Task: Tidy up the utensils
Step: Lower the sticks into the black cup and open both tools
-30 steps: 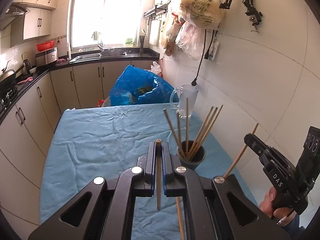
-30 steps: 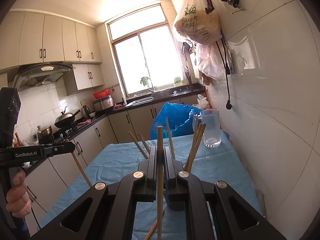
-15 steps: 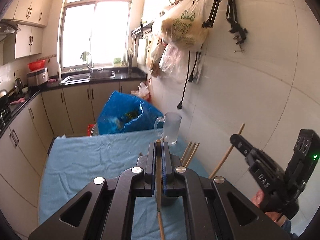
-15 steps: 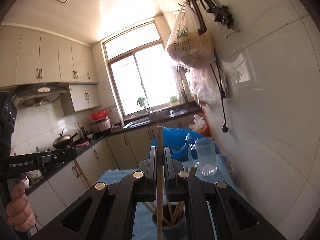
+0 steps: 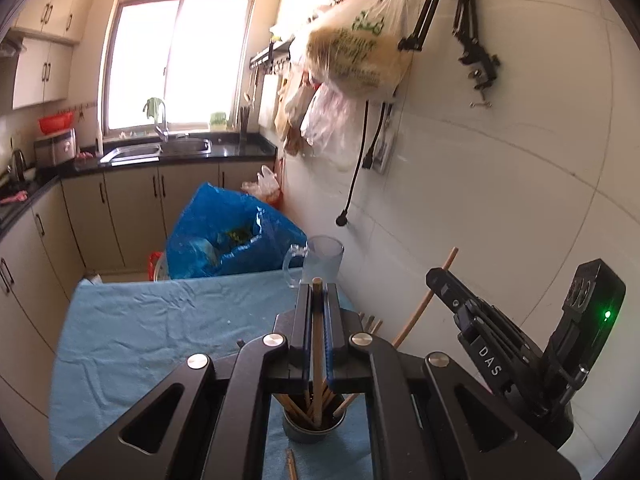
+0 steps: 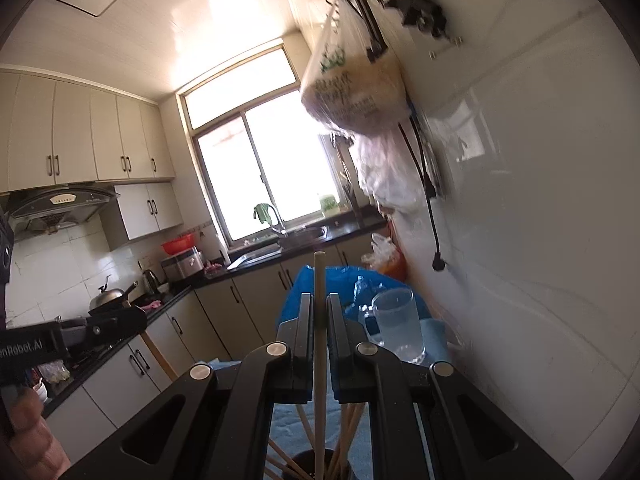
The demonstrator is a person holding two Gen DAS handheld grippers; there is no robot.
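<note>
Below left gripper [image 5: 317, 344]: cup [image 5: 313, 428], my clamped chopstick [image 5: 317, 356] upright, tip inside.
Right gripper [image 6: 319, 344]: clamps chopstick [image 6: 319, 320], upright over cup [image 6: 320, 466].

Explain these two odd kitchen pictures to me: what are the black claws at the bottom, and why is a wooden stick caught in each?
There is no robot here. A person holds a hand-held gripper in each hand, and each carries a wide-angle camera looking along its jaws. One picture comes from the left gripper, the other from the right gripper, so each shows its own black frame at the bottom.

Each has its jaws shut on one wooden chopstick; the right one's chopstick stands nearly upright. In the left view the right gripper also shows at the side.

Below both sits a dark cup already holding several chopsticks, on a table under a blue cloth. One loose chopstick lies on the cloth by the cup. A clear jug stands by the tiled wall.
</note>
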